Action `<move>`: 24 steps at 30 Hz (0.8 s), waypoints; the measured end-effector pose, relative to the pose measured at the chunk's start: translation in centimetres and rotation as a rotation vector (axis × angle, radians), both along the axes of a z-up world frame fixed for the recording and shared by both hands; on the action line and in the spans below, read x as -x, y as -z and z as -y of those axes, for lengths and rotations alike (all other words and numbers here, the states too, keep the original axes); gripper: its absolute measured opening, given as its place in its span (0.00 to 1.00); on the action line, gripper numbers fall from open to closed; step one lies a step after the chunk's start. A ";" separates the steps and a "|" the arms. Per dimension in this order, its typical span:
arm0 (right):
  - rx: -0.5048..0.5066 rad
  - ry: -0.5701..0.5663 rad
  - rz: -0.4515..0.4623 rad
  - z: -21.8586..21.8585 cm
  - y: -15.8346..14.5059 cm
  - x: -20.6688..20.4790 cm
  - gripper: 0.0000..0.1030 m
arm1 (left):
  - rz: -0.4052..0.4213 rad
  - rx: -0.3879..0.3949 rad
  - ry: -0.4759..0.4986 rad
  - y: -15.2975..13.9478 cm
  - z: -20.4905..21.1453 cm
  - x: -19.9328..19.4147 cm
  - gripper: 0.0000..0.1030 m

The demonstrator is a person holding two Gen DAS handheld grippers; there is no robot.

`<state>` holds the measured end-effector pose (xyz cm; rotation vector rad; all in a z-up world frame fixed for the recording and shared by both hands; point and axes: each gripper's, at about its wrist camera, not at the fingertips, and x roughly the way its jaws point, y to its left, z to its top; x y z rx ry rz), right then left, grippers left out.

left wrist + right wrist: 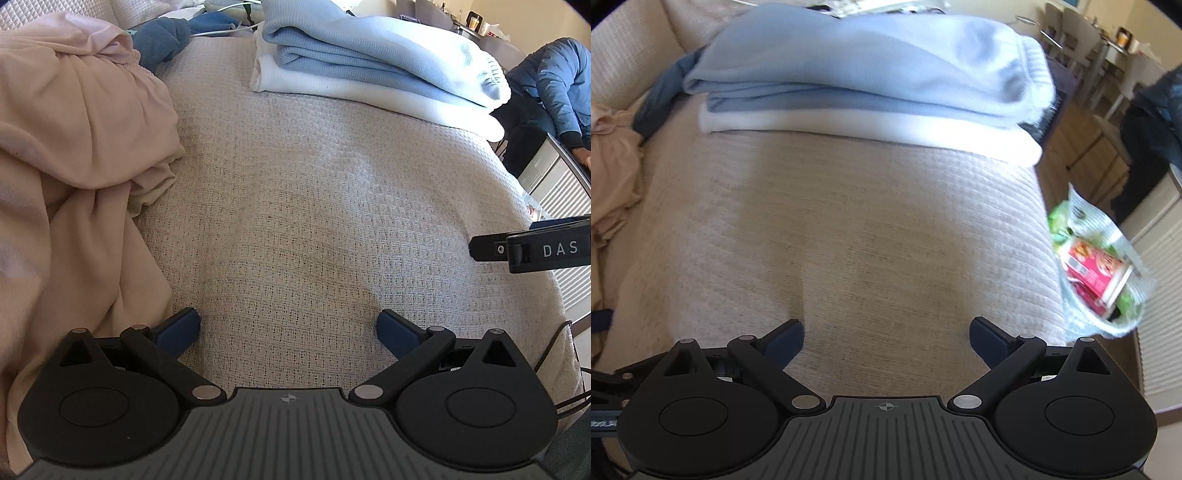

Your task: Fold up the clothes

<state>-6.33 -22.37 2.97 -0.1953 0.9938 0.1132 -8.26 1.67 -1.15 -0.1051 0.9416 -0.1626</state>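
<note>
Beyond both spread grippers (pixel 289 332) (pixel 886 338) — folded clothes (pixel 864 77), well apart.

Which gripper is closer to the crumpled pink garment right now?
Left. The left gripper sits right beside the pink garment, one finger at its edge. The right gripper hovers over bare blanket, garment far off to its left.

left gripper (pixel 289 334) jaws wide apart, nothing between, over beige waffle blanket (pixel 295 206) | crumpled pink garment (pixel 74 155) at left | folded light-blue garment (pixel 369 55) on folded white garment (pixel 369 94), far side | right gripper (pixel 532 249) at right edge
</note>
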 end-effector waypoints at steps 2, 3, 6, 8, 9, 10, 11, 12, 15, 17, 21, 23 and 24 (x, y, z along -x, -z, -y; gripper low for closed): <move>-0.006 -0.033 0.018 -0.3 -0.1 0.2 0.96 | 0.000 0.000 -0.001 0.0 0.0 0.0 1.00; -0.010 -0.052 0.026 -0.4 -0.2 0.2 0.96 | 0.000 0.001 -0.001 0.0 0.0 0.0 1.00; -0.020 -0.103 0.036 -0.9 -0.2 0.3 0.96 | -0.001 0.005 -0.002 0.0 0.0 0.0 1.00; -0.012 -0.116 0.034 -1.1 -0.1 0.3 0.96 | -0.001 0.008 -0.002 0.0 -0.1 0.0 1.00; -0.009 -0.115 0.031 -1.1 0.0 0.2 0.96 | -0.001 0.009 -0.003 0.0 -0.1 0.0 1.00; -0.009 -0.112 0.025 -1.1 0.1 0.2 0.96 | -0.001 0.011 -0.003 0.1 -0.1 0.0 1.00; -0.012 -0.107 0.018 -1.0 0.2 0.1 0.96 | -0.002 0.013 -0.004 0.1 -0.1 -0.1 1.00; -0.015 -0.103 0.011 -0.9 0.3 0.0 0.96 | -0.005 0.019 -0.008 0.1 -0.2 -0.1 1.00; -0.022 -0.094 -0.013 -0.7 0.7 -0.2 0.96 | -0.019 0.040 -0.019 0.2 -0.5 -0.3 1.00; -0.015 -0.089 -0.025 -0.7 1.0 -0.3 0.99 | -0.030 0.042 -0.017 0.1 -0.5 -0.4 1.00; -0.015 -0.083 -0.034 -0.7 1.4 -0.3 1.00 | -0.052 0.028 -0.017 -0.3 -0.2 -0.8 1.00; -0.022 -0.081 -0.037 -0.7 1.6 -0.3 1.00 | -0.065 0.012 -0.026 -0.7 0.1 -1.1 1.00; -0.026 -0.080 -0.039 -0.6 1.6 -0.3 1.00 | -0.064 0.013 -0.032 -1.1 0.1 -1.2 0.99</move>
